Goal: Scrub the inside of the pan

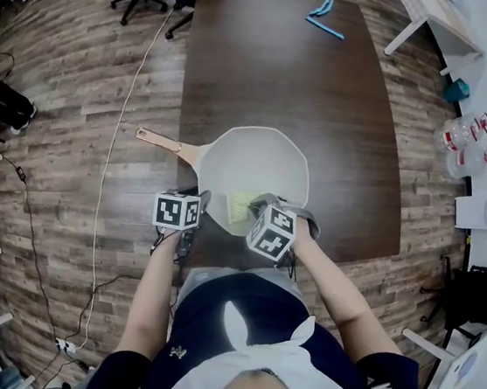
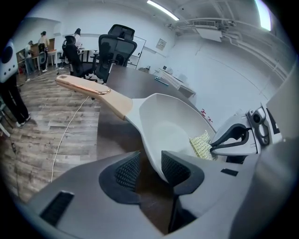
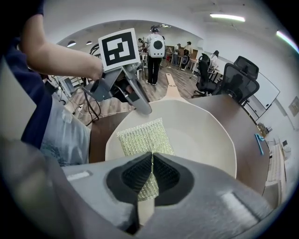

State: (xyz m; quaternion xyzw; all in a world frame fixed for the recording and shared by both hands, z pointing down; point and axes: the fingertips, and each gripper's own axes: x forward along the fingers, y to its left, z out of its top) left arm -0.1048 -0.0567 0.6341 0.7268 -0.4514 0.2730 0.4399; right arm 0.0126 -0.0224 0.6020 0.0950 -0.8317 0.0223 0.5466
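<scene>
Markings: each gripper's cube (image 1: 177,211) carried black-and-white square markers.

Pan (image 1: 261,156): pale and faceted, it sat at the near edge of the dark table (image 1: 276,70), lower centre of the head view. Its handle (image 1: 157,141) pointed to frame left.

Contents seen: one yellow-green mesh pad (image 3: 142,137), lying against the pan's near wall.

Right gripper (image 3: 152,161): you held it clenched on the pad's near edge, at the bottom centre of its own view.

Left gripper (image 2: 150,165): you had it released, jaws apart and straddling the pan's near-left rim. A gap showed between the rim and the left-hand jaw, so the rim was not clamped.
</scene>
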